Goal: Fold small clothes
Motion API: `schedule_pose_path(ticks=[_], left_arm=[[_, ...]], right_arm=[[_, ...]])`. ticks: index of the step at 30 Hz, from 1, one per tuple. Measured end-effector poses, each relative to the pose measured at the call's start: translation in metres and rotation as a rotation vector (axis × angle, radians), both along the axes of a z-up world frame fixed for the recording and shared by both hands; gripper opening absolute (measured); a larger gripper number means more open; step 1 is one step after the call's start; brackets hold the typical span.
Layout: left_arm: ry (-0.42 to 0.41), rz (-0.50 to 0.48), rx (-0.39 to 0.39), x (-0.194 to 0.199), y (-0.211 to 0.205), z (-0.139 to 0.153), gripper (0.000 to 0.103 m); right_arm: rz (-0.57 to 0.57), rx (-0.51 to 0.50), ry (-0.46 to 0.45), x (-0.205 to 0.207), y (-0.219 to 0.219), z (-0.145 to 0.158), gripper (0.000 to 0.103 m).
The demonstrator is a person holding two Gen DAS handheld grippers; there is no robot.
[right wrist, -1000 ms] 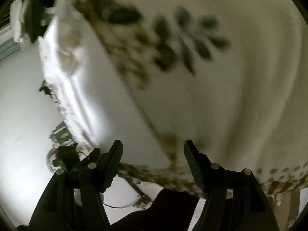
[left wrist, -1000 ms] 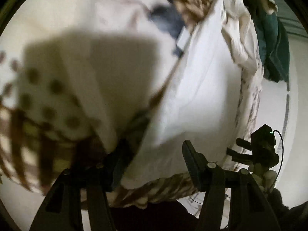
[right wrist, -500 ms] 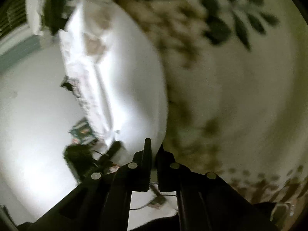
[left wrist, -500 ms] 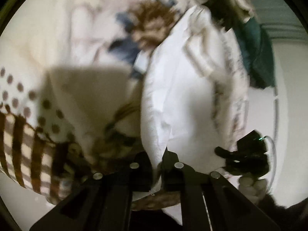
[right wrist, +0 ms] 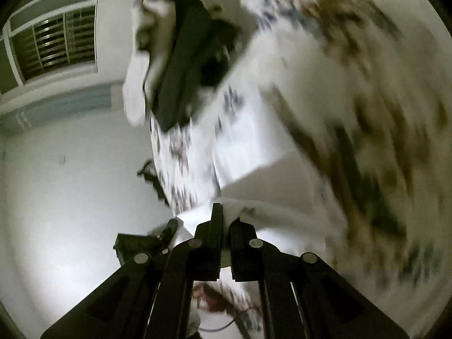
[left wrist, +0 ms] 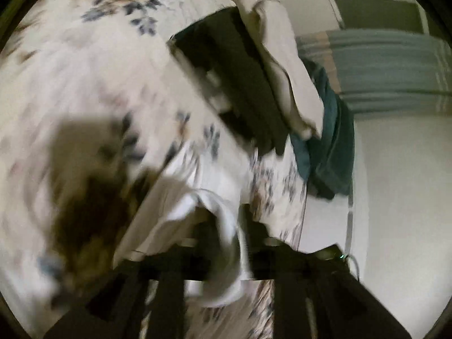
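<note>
A small white garment (left wrist: 197, 197) lies on a floral bedspread (left wrist: 84, 70). My left gripper (left wrist: 226, 243) is shut on one edge of it and lifts it; the view is blurred. My right gripper (right wrist: 226, 220) is shut on another edge of the white garment (right wrist: 254, 155), which hangs from the jaws above the bedspread (right wrist: 367, 84).
A dark folded garment (left wrist: 234, 79) with a cream cloth (left wrist: 285, 65) on it and a teal cloth (left wrist: 327, 147) lie at the bed's far edge. The dark garment also shows in the right wrist view (right wrist: 183, 65). White floor (right wrist: 70, 183) lies beside the bed.
Both grippers went from open to shut on the white garment's edge, then rose and drew back, lifting the garment off the bedspread.
</note>
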State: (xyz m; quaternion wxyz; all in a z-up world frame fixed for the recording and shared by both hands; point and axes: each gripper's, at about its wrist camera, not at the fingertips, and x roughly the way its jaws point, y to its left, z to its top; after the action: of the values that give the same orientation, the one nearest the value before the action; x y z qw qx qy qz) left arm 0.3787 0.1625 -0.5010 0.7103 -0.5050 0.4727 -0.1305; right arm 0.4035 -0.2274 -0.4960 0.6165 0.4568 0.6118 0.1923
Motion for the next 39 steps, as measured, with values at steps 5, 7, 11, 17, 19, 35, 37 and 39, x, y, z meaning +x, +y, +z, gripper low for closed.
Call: schedule_pose_path(ticks=[5, 7, 11, 17, 19, 35, 37, 39], left_arm=[[-0.011, 0.098, 0.029, 0.037, 0.034, -0.014, 0.059], [-0.001, 0.099, 0.065, 0.024, 0.045, -0.019, 0.059], [0.060, 0.015, 0.179, -0.004, 0.036, -0.037, 0.066], [0.107, -0.085, 0.183, 0.019, 0.005, -0.069, 0.066], [0.093, -0.124, 0.192, 0.042, -0.008, -0.072, 0.066], [0.052, -0.301, 0.349, 0.110, -0.027, -0.060, 0.016], [0.136, -0.289, 0.341, 0.110, -0.015, -0.073, 0.026], [0.129, -0.248, 0.286, 0.101, 0.000, -0.073, 0.027]], right_arm=[[-0.006, -0.026, 0.004, 0.052, -0.003, -0.008, 0.021], [0.004, -0.043, -0.048, 0.047, -0.009, 0.004, 0.055], [0.040, -0.137, -0.073, 0.021, -0.032, -0.001, 0.067], [0.091, -0.208, 0.035, 0.025, -0.033, -0.059, 0.067], [0.090, -0.189, 0.057, 0.036, -0.029, -0.074, 0.067], [0.137, -0.449, -0.168, 0.080, 0.013, -0.042, 0.002], [0.164, -0.455, -0.107, 0.085, 0.013, -0.054, 0.002], [0.157, -0.412, -0.069, 0.083, 0.006, -0.059, 0.005]])
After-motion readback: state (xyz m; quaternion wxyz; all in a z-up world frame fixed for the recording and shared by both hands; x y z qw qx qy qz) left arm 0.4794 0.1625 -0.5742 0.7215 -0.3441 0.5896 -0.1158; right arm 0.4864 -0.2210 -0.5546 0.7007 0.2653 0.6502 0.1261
